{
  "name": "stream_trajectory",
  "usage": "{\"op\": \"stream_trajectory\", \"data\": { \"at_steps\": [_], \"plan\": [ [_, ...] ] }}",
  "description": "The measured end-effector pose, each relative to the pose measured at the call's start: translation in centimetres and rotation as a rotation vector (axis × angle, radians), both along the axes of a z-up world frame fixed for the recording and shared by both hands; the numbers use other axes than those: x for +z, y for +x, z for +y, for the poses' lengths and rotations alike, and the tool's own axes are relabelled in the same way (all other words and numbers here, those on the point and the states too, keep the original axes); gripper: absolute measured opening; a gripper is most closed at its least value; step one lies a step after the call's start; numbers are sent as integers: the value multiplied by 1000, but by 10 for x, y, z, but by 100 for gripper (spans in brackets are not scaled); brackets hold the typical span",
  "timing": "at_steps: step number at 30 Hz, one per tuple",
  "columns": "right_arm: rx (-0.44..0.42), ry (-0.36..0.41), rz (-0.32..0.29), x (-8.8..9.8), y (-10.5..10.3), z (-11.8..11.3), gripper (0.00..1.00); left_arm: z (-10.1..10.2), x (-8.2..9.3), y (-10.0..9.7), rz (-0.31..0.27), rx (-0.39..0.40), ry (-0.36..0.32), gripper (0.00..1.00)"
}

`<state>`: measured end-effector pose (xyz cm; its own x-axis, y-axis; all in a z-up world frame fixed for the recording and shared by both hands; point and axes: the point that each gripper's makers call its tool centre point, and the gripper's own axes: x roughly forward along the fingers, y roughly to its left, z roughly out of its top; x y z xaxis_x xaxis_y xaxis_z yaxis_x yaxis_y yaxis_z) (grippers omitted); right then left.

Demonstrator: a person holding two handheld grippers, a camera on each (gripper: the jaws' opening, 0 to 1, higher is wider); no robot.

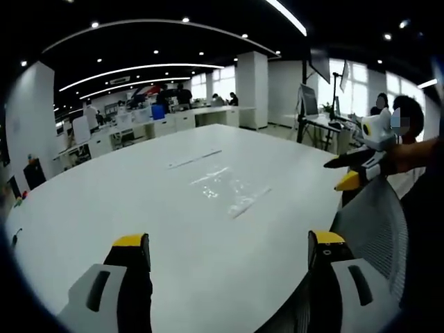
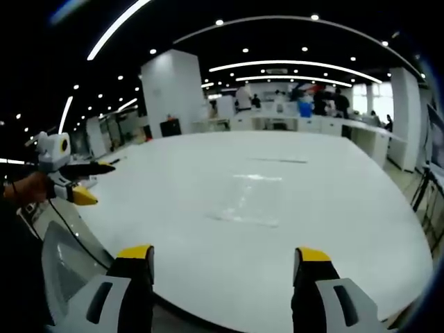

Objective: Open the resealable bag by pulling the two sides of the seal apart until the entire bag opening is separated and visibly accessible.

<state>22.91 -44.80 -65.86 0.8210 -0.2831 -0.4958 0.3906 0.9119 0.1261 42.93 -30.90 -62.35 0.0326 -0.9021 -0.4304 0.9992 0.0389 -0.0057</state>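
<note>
Because the resealable bag (image 1: 225, 186) is clear and lies flat on the white worktop (image 1: 139, 201), it reads only as a faint glossy patch near the middle of the surface, well in from every edge; in the right gripper view the bag (image 2: 253, 201) appears the same way. The seal edge cannot be identified with certainty, though a straight line along one side of the film suggests it. The bag looks unopened and nothing touches it.

The left hand-held gripper (image 1: 229, 253) is released, its yellow-tipped jaws spread wide and hanging above the near edge of the worktop, well short of the bag. The right hand-held gripper (image 2: 225, 263) is likewise released, jaws apart, and empty. Each unit also appears in the other's view, held out over the worktop edge beside a mesh chair back (image 1: 378, 222).

The step in hand is judged to be the approach. To do it well, each hand-held gripper should descend on an opposite side of the seal, pinching one film layer only. Thin film will likely slide or lift whole, so a low, shallow entry is advisable. Pull should be steady and directly apart.
</note>
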Motion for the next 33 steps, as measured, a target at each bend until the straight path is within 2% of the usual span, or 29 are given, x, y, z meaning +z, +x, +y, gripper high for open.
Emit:
{"op": "stream_trajectory", "data": {
  "at_steps": [13,33],
  "plan": [
    [4,-12,-9,5,3,-4,80,-2,5,3,-10,-6,-3,91],
    [37,-14,-4,2,6,-3,75,2,-2,1,-2,2,20,89]
  ]
}}
